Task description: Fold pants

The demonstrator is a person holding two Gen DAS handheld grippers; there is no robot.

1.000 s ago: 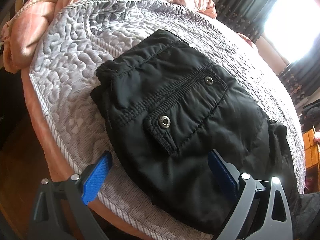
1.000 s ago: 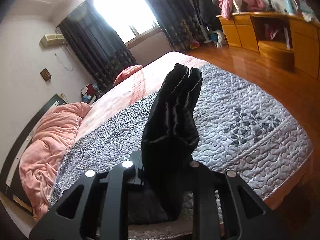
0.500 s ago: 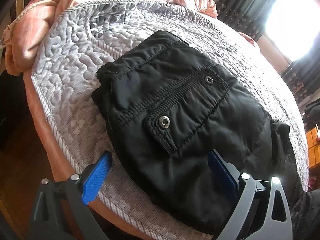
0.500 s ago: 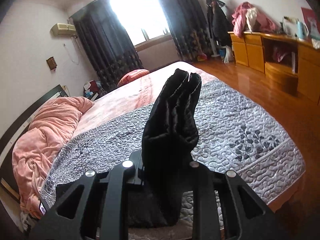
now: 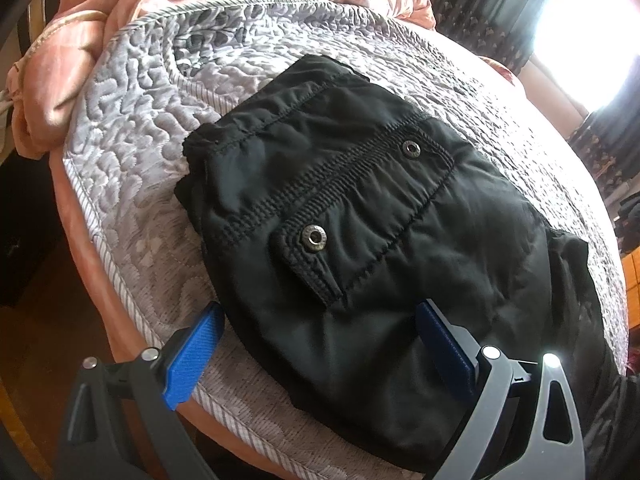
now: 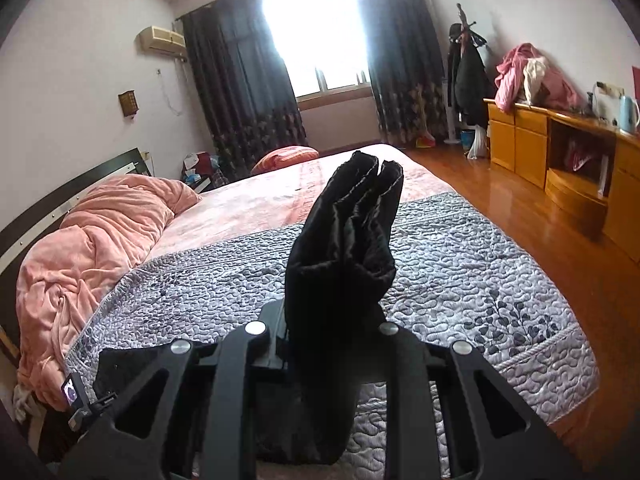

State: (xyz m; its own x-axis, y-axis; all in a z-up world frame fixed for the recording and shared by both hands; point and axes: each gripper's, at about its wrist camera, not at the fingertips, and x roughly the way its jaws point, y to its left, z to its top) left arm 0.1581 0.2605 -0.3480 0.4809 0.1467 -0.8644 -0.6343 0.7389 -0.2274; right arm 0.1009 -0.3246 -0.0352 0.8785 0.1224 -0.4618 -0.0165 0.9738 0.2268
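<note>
Pants (image 5: 360, 216): black, lying folded on the grey quilt (image 5: 132, 152), filling the centre of the left wrist view; a flap pocket with two metal snaps (image 5: 315, 237) is facing up.
Left hand-held gripper (image 5: 316, 340): sitting at the bottom of the frame with its blue pads (image 5: 192, 354) spread wide, gripping nothing.
Right hand-held gripper (image 6: 320, 332): clamping shut on a bunched end of the pants (image 6: 344, 248), which is standing upright in the centre of the right wrist view.
Bed: a pink blanket (image 6: 92, 240) is lying heaped at the left of the frame.
Room: curtains (image 6: 236, 88) are hanging at the upper centre, with a wooden dresser (image 6: 560, 152) at the right.
</note>
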